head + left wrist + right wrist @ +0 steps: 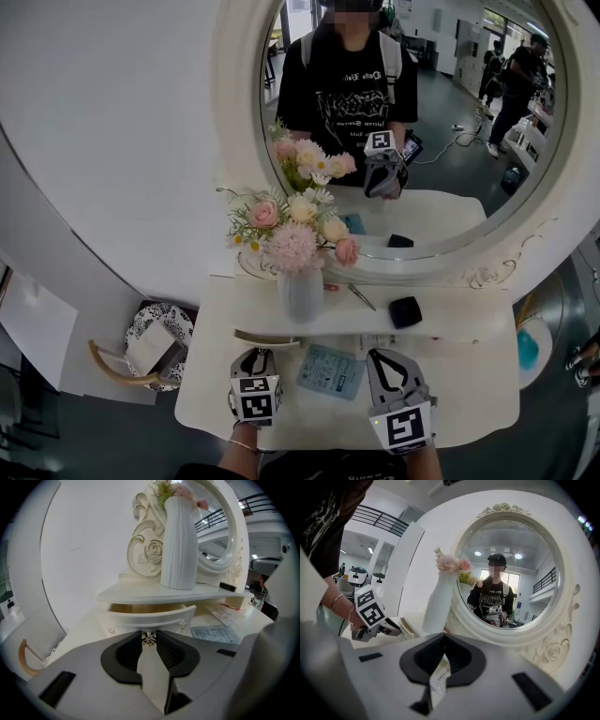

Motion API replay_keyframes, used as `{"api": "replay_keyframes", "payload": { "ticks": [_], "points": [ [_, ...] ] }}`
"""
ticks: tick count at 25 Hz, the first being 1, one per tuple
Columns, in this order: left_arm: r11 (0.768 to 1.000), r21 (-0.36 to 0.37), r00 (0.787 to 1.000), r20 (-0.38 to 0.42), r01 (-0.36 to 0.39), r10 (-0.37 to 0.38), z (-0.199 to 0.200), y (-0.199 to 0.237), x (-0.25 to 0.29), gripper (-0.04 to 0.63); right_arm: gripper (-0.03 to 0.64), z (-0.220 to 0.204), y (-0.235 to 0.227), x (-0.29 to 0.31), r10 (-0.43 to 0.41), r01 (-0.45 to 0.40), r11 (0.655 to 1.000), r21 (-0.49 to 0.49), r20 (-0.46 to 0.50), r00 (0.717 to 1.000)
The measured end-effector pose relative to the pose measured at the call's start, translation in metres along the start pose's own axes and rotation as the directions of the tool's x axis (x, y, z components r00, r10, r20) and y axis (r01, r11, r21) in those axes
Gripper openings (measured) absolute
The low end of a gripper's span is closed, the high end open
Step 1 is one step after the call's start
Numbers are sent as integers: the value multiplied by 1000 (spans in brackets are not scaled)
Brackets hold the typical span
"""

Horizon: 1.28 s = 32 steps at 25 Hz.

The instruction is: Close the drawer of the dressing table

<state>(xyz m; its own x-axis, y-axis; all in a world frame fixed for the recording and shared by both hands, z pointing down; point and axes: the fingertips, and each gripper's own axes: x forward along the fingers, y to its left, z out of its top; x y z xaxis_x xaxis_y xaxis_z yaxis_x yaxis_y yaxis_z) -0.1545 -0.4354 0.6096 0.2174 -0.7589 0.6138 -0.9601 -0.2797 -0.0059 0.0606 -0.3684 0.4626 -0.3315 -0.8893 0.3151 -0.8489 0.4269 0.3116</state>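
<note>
left gripper clenched on small silvery metal knob of curved cream drawer, likely light, easy-sliding; right gripper closed, empty.

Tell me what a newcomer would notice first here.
The big round white-framed mirror fills the top of the head view. In front of it, on the shelf, stands a white ribbed vase of pink and cream flowers. Below the shelf, the small white drawer stands open, the left gripper shut on its metal knob.
</note>
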Motion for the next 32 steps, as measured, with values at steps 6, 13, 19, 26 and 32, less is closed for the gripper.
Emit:
{"api": "replay_keyframes", "payload": {
  "ticks": [6, 13, 19, 26, 32],
  "points": [
    [1000, 11, 1000, -3, -1, 1, 3, 1, 3, 103, 11, -2, -2, -1, -7, 7, 1000, 7, 0, 1000],
    [1000, 12, 1000, 2, -4, 4, 4, 1, 4, 103, 11, -6, -2, 0, -12, 12, 1000, 20, -2, 1000],
    [1000, 13, 1000, -1, -3, 3, 5, 1, 6, 103, 11, -9, -3, 1, -13, 13, 1000, 26, -5, 1000],
    [1000, 15, 1000, -2, -3, 3, 6, 2, 8, 103, 11, -10, -3, 2, -10, 9, 999, 32, 1, 1000],
    [1000, 18, 1000, 4, -3, 3, 8, 2, 10, 103, 11, -9, -4, 3, -12, 12, 999, 29, 3, 1000]
  ]
}}
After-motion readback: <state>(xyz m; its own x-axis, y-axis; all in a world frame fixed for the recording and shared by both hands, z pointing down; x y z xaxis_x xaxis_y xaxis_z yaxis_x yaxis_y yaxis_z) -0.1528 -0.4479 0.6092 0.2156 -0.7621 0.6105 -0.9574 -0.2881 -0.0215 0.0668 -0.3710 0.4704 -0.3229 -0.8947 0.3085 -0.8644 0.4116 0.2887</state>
